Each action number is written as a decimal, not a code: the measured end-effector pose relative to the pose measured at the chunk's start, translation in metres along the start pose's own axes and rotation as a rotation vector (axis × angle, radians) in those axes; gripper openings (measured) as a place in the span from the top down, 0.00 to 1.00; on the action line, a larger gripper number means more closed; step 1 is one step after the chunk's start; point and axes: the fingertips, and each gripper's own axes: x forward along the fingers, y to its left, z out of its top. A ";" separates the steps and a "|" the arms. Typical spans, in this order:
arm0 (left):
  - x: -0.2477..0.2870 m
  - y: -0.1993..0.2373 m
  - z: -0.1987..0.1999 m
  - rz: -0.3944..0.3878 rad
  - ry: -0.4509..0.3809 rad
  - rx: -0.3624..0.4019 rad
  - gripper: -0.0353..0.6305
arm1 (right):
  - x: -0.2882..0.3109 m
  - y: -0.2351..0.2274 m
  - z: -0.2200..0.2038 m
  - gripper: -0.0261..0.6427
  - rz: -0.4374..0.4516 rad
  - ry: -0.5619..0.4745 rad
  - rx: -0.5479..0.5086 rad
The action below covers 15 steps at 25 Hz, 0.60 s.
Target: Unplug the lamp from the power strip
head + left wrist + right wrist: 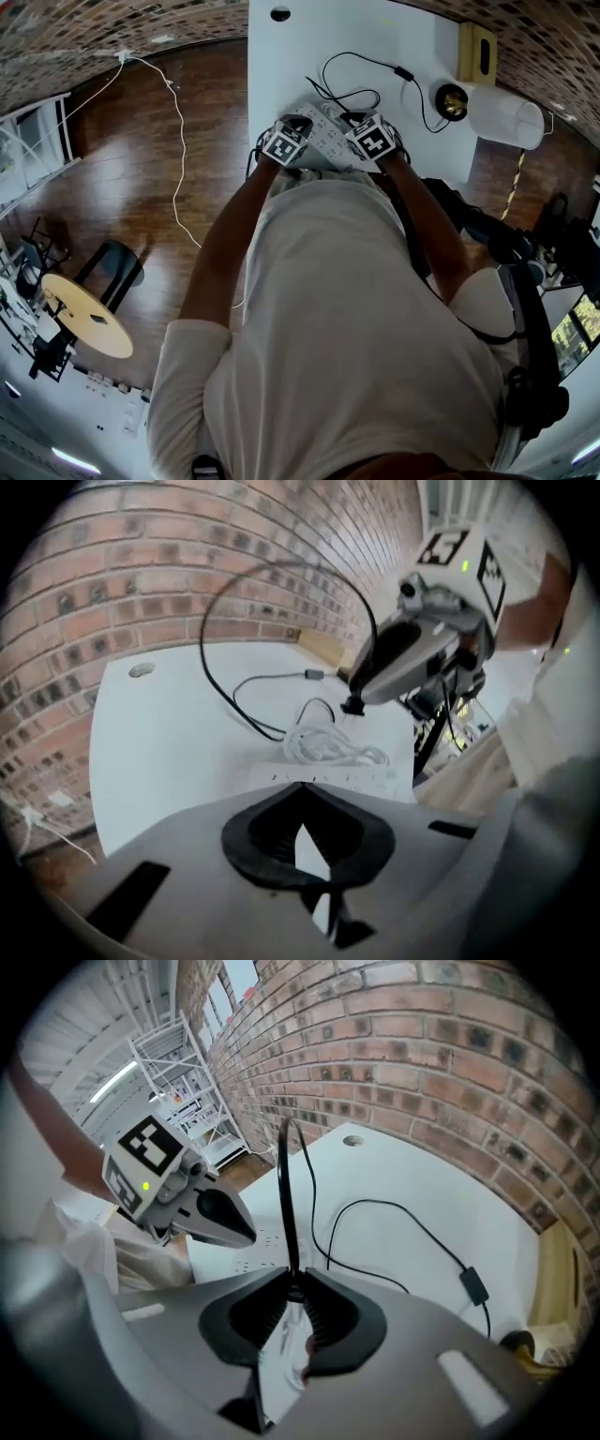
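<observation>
Right hand-held gripper point(294, 1277): jaws clamped on the small black lamp plug point(353, 706), whose thin black cord point(285, 1194) rises from between the tips. The plug is held clear above the long white plastic power strip point(328, 778). Left hand-held gripper point(300, 791): jaw tips together with nothing between them, just at the strip's near edge (a coil of white cable point(323, 747) lies beyond it). The brass-based lamp with white cylindrical shade point(506, 117) is at the right edge of the white tabletop point(375, 37), well apart from both grippers.
</observation>
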 end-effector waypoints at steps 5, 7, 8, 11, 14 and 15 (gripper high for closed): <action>-0.047 -0.007 0.032 0.010 -0.238 -0.188 0.94 | -0.009 -0.039 -0.028 0.88 -0.046 0.073 0.049; -0.065 -0.010 0.036 0.021 -0.285 -0.228 0.94 | -0.008 -0.047 -0.037 0.88 -0.055 0.102 0.044; -0.073 -0.011 0.035 0.027 -0.302 -0.245 0.94 | -0.006 -0.051 -0.041 0.88 -0.062 0.115 0.038; -0.095 -0.017 0.031 0.042 -0.340 -0.296 0.94 | 0.002 -0.060 -0.051 0.87 -0.069 0.130 0.049; -0.116 -0.021 0.028 0.053 -0.382 -0.353 0.94 | 0.002 -0.062 -0.044 0.83 -0.054 0.073 0.104; -0.123 -0.022 0.027 0.055 -0.397 -0.372 0.94 | -0.002 -0.065 -0.041 0.80 -0.064 0.045 0.122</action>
